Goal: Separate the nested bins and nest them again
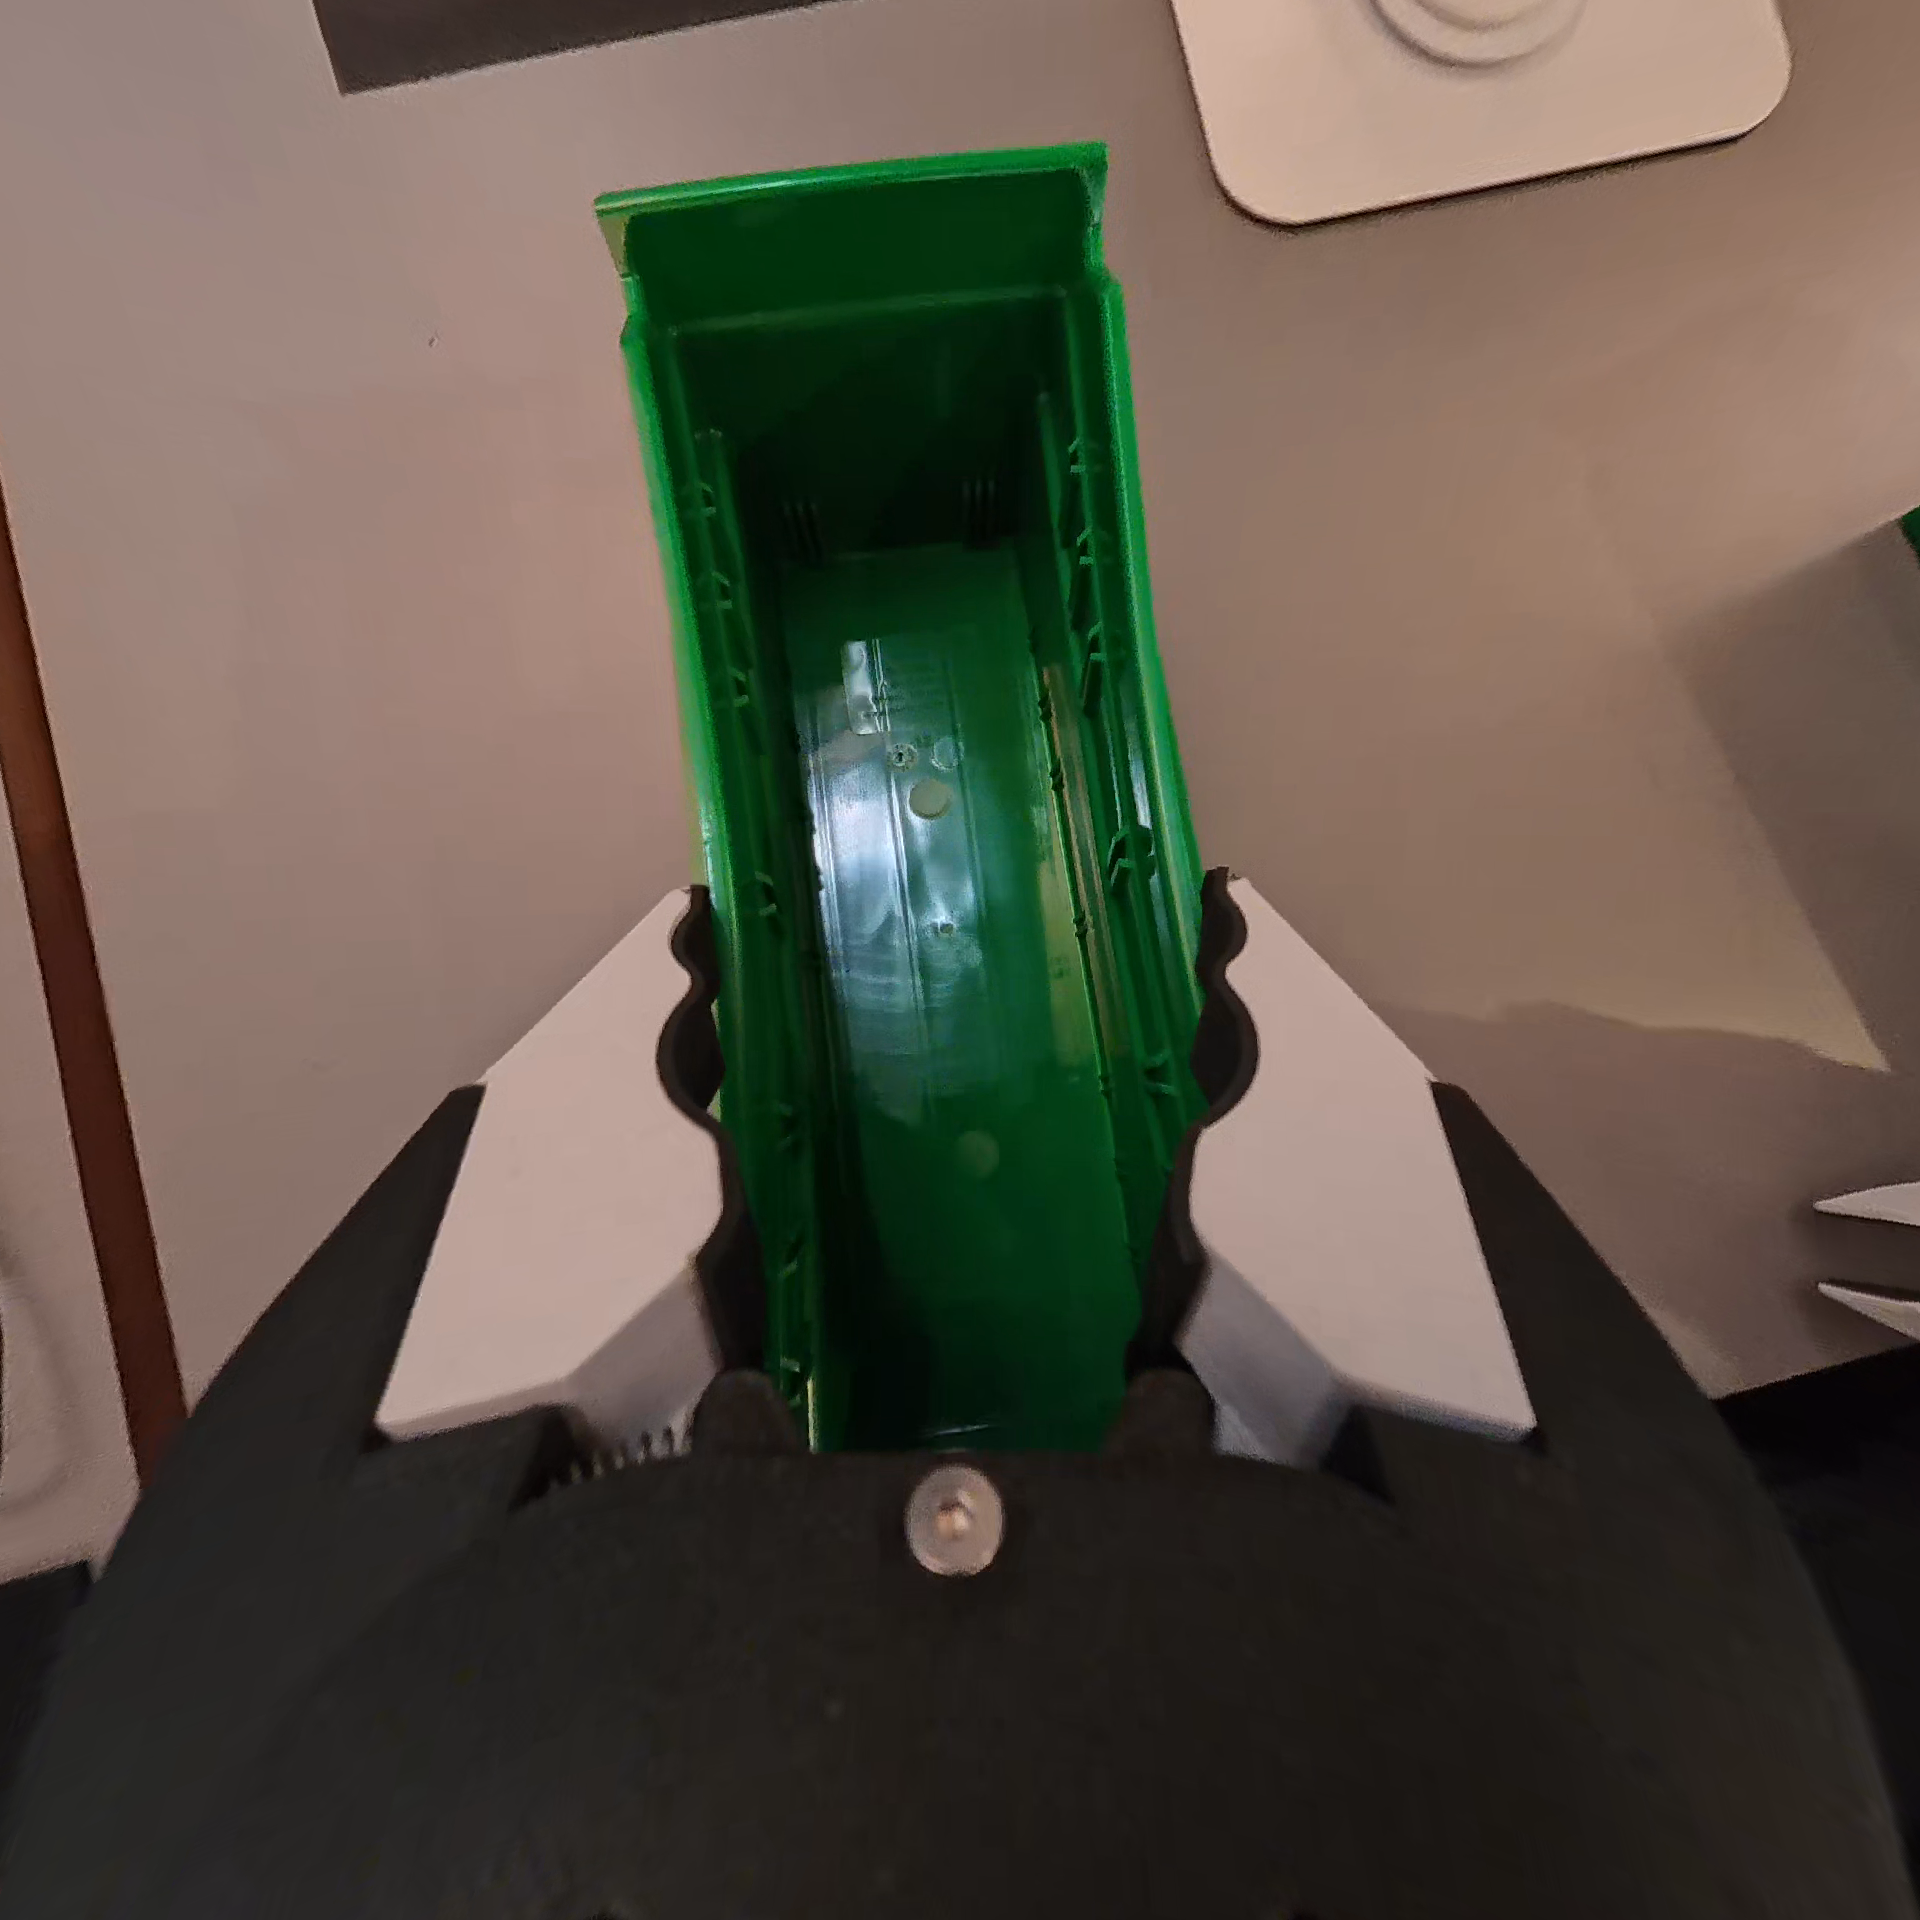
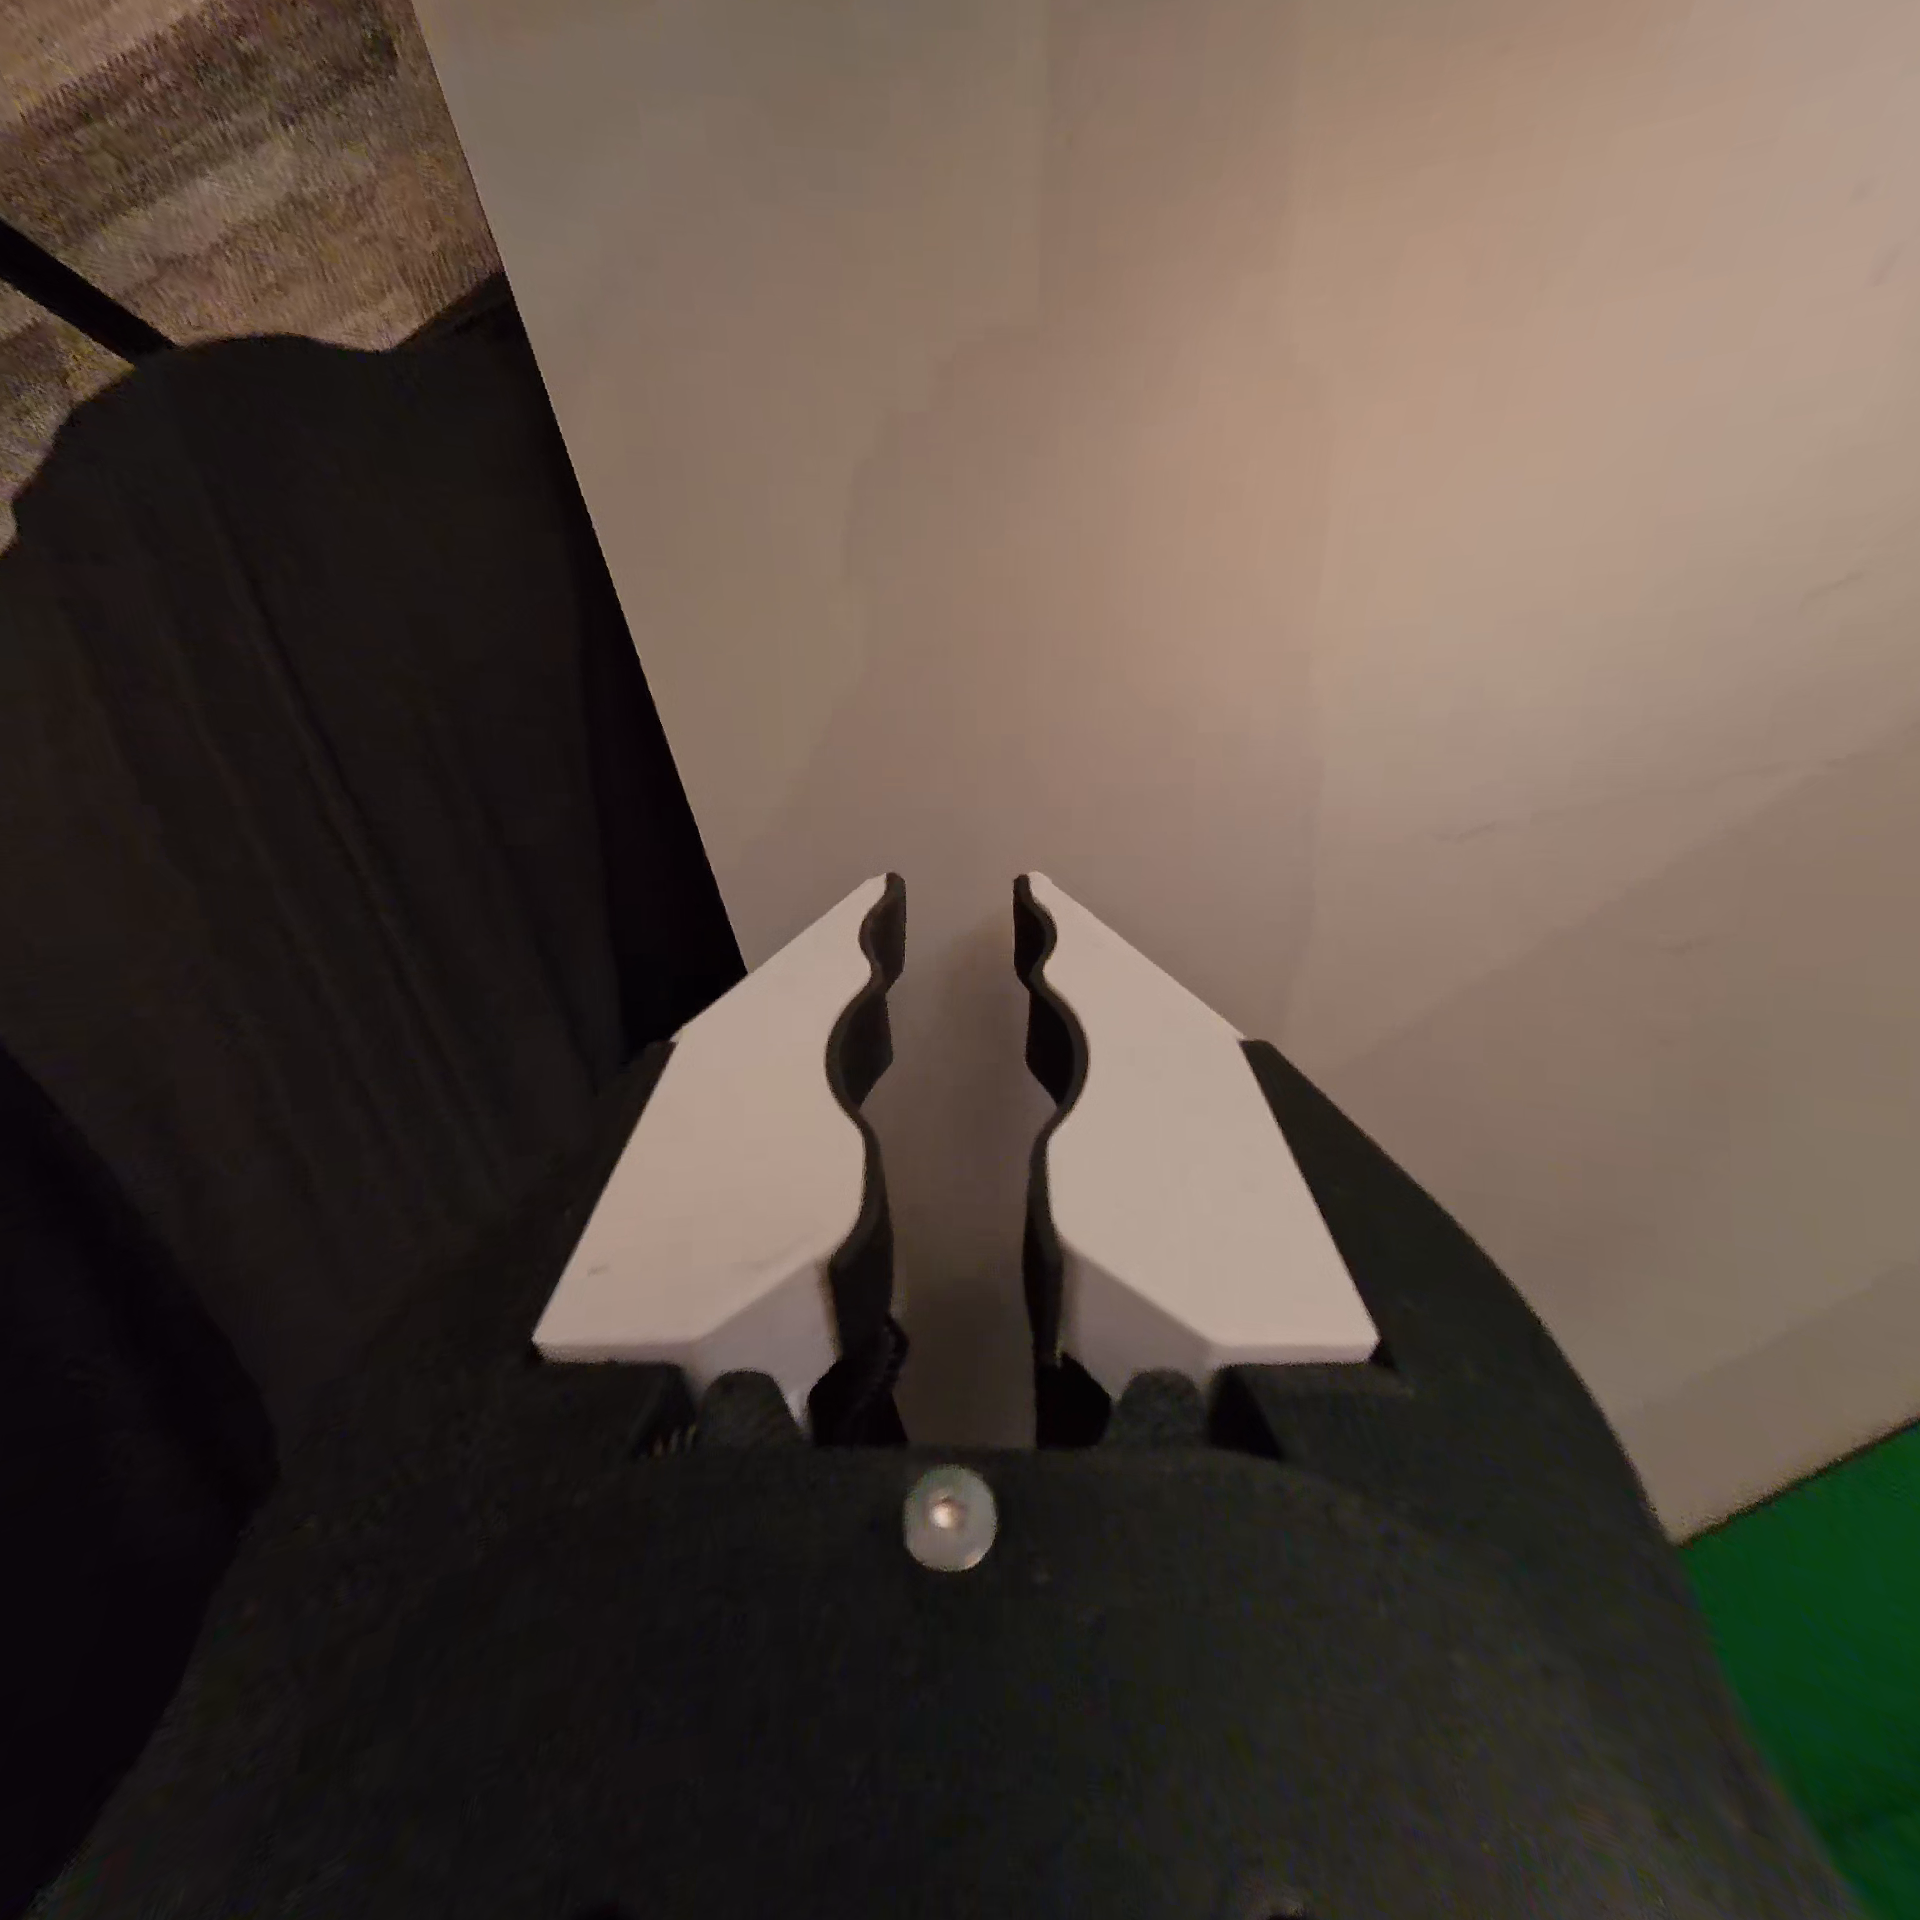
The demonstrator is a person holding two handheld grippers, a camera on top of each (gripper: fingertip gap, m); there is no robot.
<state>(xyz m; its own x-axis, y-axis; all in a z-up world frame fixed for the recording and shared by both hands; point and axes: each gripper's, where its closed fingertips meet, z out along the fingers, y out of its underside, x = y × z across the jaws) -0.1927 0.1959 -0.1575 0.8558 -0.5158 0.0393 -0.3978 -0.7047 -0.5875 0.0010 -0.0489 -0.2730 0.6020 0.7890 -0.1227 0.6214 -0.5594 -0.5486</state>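
Green bin [image 1: 914, 831] is sitting clamped lengthwise between the left gripper [image 1: 956, 904] fingers above the pale table [image 1: 312, 623], near a white pad [image 1: 1486, 94]. Right gripper [image 2: 958, 894] is hovering over bare table, jaws narrowly parted, holding nothing, beside a dark chair [image 2: 312, 779].

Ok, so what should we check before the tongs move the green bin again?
1. Left tongs grip the bin: ok, both fingers press on its two long sides.
2. Bin is empty: ok, only its bare, shiny floor shows inside.
3. Bin is single, not nested: cannot tell, the walls look doubled at the far end, but that may be the rim.
4. Right tongs are free: ok, open, with only pale table between the fingers.
5. Second bin is found: cannot tell, only a green patch shows at the right view's lower corner.
6. Path ahead is free: not ok, a white pad lies beyond the bin.
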